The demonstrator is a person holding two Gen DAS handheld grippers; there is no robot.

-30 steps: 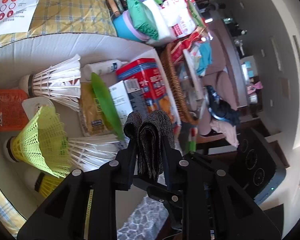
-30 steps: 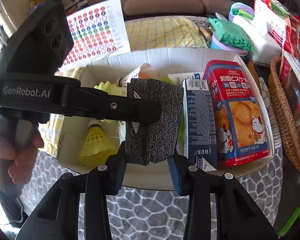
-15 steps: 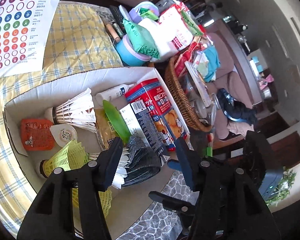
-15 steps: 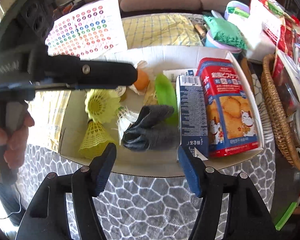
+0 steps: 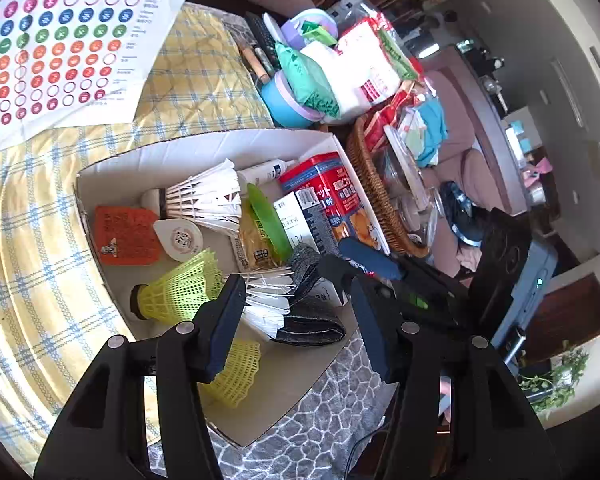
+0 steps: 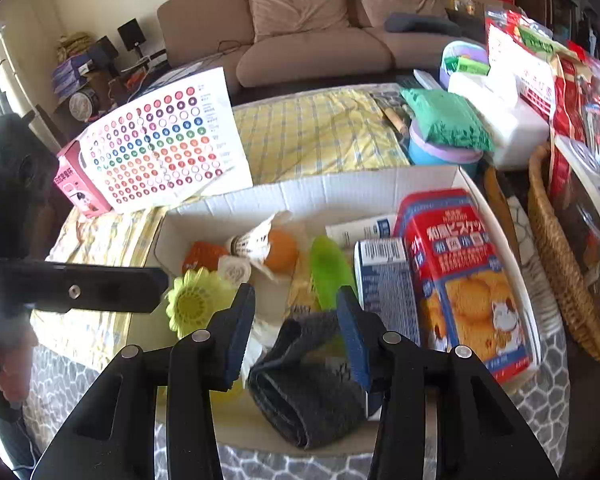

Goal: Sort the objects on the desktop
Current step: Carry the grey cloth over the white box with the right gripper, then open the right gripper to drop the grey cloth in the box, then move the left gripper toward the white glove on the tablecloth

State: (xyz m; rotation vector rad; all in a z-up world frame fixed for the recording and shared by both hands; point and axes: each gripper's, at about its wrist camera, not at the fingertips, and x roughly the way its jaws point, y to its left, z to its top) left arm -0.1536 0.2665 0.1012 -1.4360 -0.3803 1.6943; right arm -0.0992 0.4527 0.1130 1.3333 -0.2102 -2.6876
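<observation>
A folded dark grey cloth (image 6: 308, 384) lies in the white cardboard box (image 6: 364, 188), at its near edge; it also shows in the left wrist view (image 5: 312, 320). My right gripper (image 6: 296, 332) is open just above the cloth, its jaws on either side and holding nothing. My left gripper (image 5: 298, 316) is open and empty, raised above the box's near corner. The box (image 5: 148, 152) holds yellow shuttlecocks (image 5: 180, 292), white feather shuttlecocks (image 5: 204, 200), a red biscuit tin (image 6: 464, 276) and a blue-white carton (image 6: 386, 288).
A wicker basket (image 6: 560, 264) full of packets stands to the right of the box. A coloured-dot sheet (image 6: 160, 148) leans on the yellow checked cloth (image 6: 316, 128) behind it. A blue tub (image 6: 440, 152) and tissue packs stand at the back right. A sofa is beyond.
One second ago my left gripper held the cloth. It opened, the cloth dropped into the box, and the left gripper drew back. My right gripper moved in low over the cloth.
</observation>
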